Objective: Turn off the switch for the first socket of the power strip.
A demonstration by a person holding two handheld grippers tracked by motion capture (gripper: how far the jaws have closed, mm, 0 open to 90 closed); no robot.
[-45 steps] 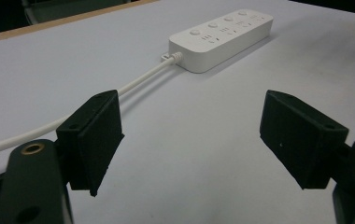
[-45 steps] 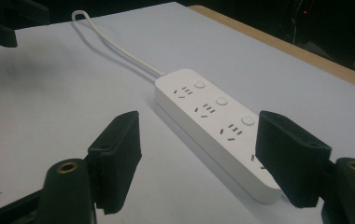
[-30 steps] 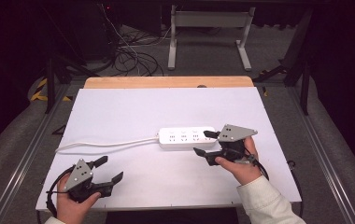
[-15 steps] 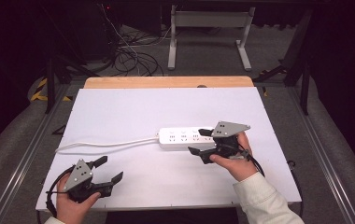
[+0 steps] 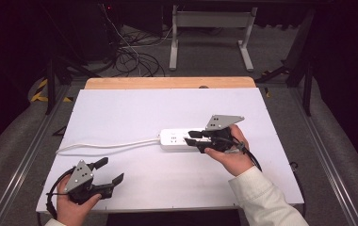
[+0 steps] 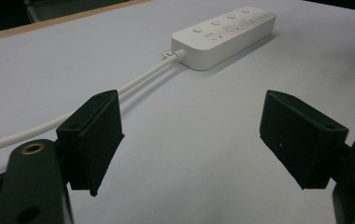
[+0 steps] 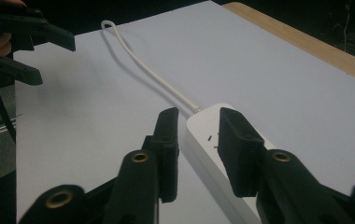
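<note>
Straddling the white power strip (image 5: pixel 182 140), which lay just right of the table's (image 5: pixel 120 113) centre, the right gripper (image 5: pixel 192 138) had its jaws parted and not yet clamped. The grasp looked only begun. At 7 o'clock the left gripper (image 5: pixel 109 171) waited, spread wide and empty.

— What carries everything here?

— A table (image 5: pixel 120 108) with a white top and a bare wooden strip (image 5: pixel 167 83) along its far edge, at twelve o'clock.

— What lies directly on it?

— A white power strip (image 5: pixel 177 140), flat, a little toward three o'clock from the middle. Its white cable (image 5: pixel 106 145) leaves the end facing nine o'clock and trails across the surface to the nine o'clock edge, where it loops.
</note>
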